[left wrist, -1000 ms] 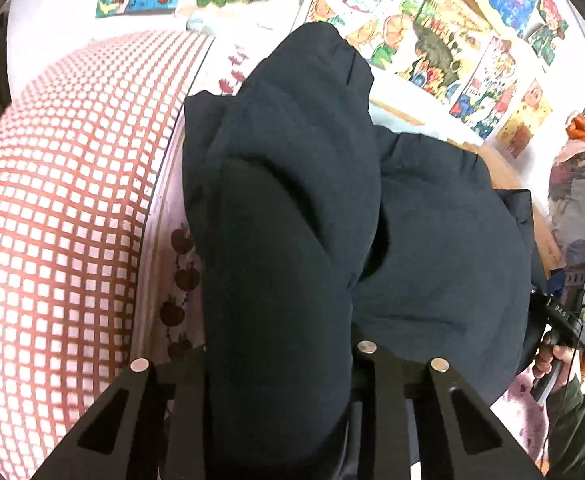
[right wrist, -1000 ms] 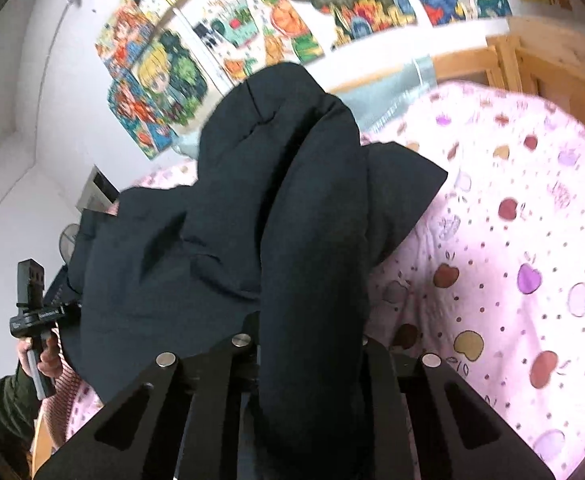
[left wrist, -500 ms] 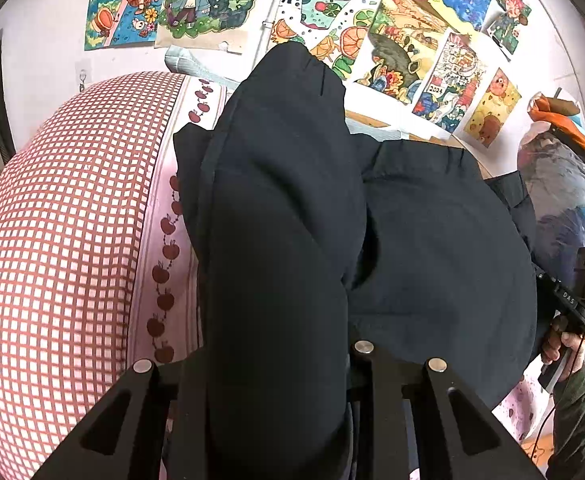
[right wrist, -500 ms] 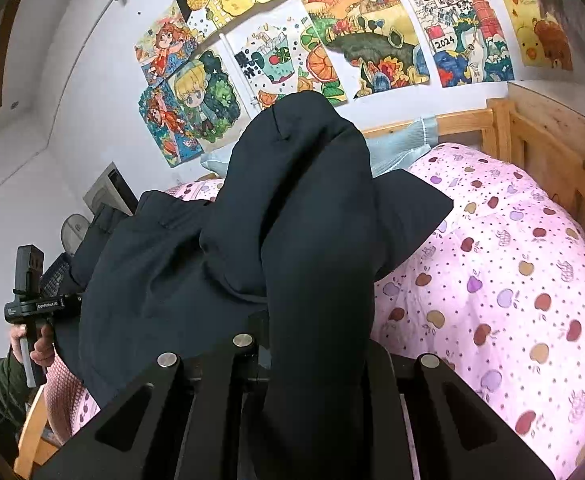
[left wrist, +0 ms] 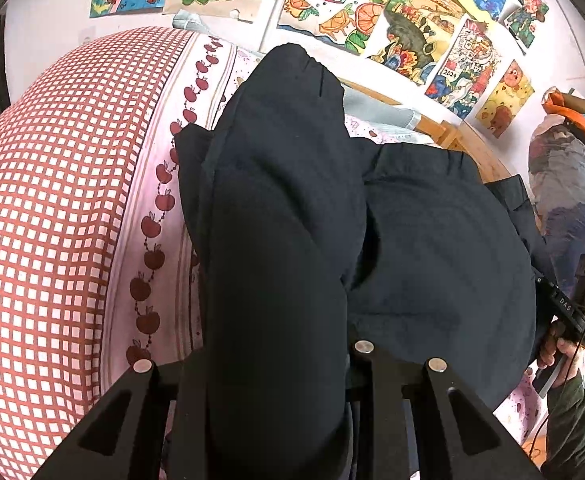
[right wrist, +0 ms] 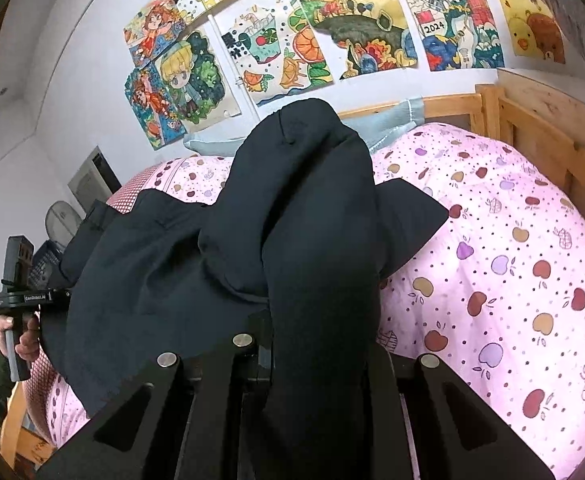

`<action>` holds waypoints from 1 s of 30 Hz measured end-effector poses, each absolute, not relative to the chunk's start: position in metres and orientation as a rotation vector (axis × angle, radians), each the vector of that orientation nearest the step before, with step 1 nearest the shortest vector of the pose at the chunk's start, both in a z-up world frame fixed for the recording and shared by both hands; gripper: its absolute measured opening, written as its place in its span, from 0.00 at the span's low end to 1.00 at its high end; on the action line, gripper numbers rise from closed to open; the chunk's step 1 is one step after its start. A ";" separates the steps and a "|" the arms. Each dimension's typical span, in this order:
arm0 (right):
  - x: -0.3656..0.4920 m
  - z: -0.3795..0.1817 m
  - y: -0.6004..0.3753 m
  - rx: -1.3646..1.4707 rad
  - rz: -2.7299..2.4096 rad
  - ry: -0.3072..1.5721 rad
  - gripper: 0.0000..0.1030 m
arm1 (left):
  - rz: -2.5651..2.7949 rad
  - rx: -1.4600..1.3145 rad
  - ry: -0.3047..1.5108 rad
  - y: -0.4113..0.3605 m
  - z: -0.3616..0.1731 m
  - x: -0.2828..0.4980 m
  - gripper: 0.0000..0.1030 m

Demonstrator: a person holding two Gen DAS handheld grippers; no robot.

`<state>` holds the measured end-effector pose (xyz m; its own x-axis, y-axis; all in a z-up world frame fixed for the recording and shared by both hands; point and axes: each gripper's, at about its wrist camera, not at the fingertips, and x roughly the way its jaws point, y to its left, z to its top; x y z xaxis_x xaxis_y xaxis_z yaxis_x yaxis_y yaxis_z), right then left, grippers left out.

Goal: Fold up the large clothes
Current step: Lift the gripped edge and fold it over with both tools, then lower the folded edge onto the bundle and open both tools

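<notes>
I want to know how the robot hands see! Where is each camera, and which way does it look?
Left wrist: sits on the left gripper, looks along its jaws over the dark garment to the checked quilt; the right hand shows.
Right wrist: sits on the right gripper, looks toward the apple-print quilt; the left hand shows.
Both share the garment and wall drawings.

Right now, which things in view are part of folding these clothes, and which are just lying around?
Part of the job:
dark garment, gripped at two spots
left gripper, shut on it
right gripper, shut on it
pink apple-print quilt it lies on

Just lying about:
wall drawings
red checked bedding
wooden bed frame
</notes>
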<state>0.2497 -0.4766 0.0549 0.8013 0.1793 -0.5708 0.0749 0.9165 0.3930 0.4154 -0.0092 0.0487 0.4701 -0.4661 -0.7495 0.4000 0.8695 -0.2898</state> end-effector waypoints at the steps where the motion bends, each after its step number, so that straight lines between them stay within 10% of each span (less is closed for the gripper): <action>1: 0.250 0.053 -0.479 0.424 0.057 0.639 0.13 | -0.533 -0.072 0.938 -0.011 0.049 0.416 0.25; 21: 0.265 0.037 -0.479 0.380 -0.004 0.505 0.14 | -0.499 0.019 0.840 -0.047 0.046 0.445 0.26; 30: 0.262 0.030 -0.485 0.394 -0.051 0.570 0.33 | -0.416 0.053 0.884 -0.044 0.039 0.444 0.57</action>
<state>0.2617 -0.4846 0.0297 0.8426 0.0608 -0.5350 0.1552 0.9240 0.3494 0.4437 -0.0443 0.0392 0.5597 -0.3308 -0.7598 0.3739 0.9191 -0.1247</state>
